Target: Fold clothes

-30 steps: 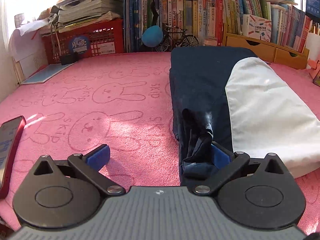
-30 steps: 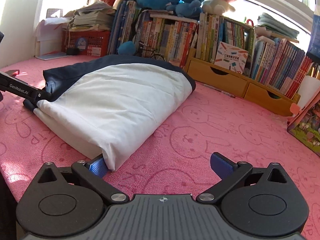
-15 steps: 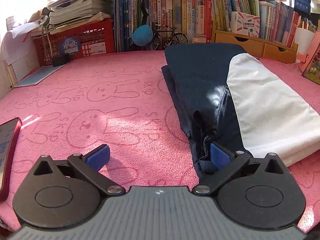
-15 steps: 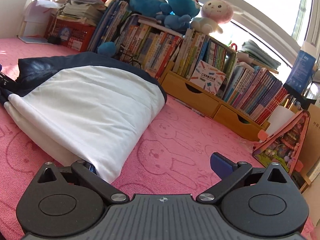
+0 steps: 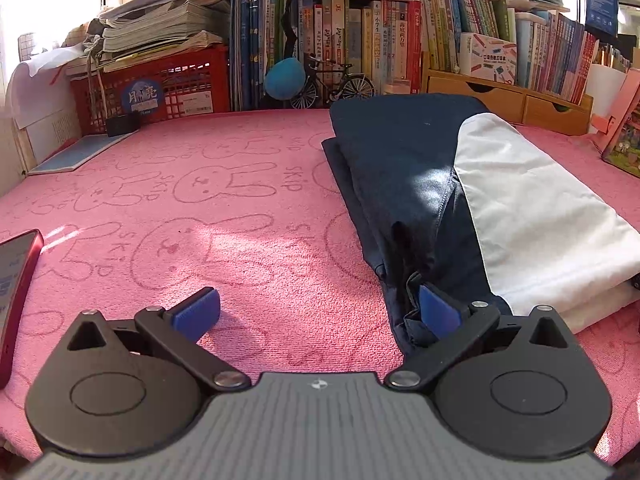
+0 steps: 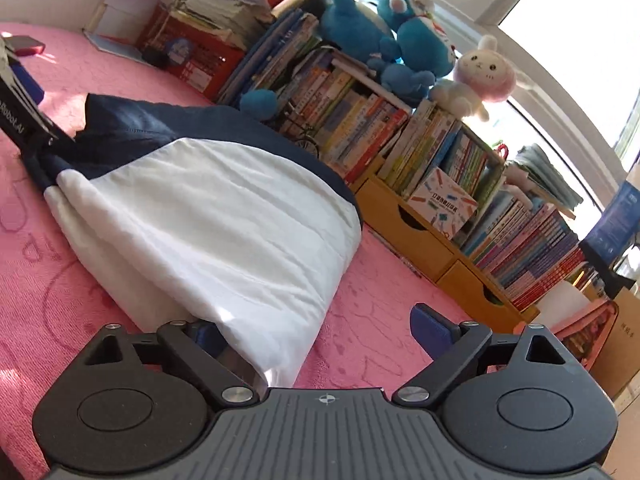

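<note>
A folded navy and white garment lies on the pink bunny-print cloth. My left gripper is open; its right finger rests against the garment's near navy corner, its left finger is over bare cloth. In the right wrist view the garment lies ahead and left. My right gripper is open; its left finger is tucked under the near white corner, its right finger is over the cloth. The left gripper's body shows at the garment's far navy corner.
A red phone lies at the left edge. A red crate with papers, a row of books, a model bicycle and wooden drawers line the back. Plush toys sit on the books. A pink case stands at the right.
Both grippers stay open at the garment's near corners. The right wrist view has tilted and lifted, with the white corner now draped over its left finger. The left view has shifted slightly left.
</note>
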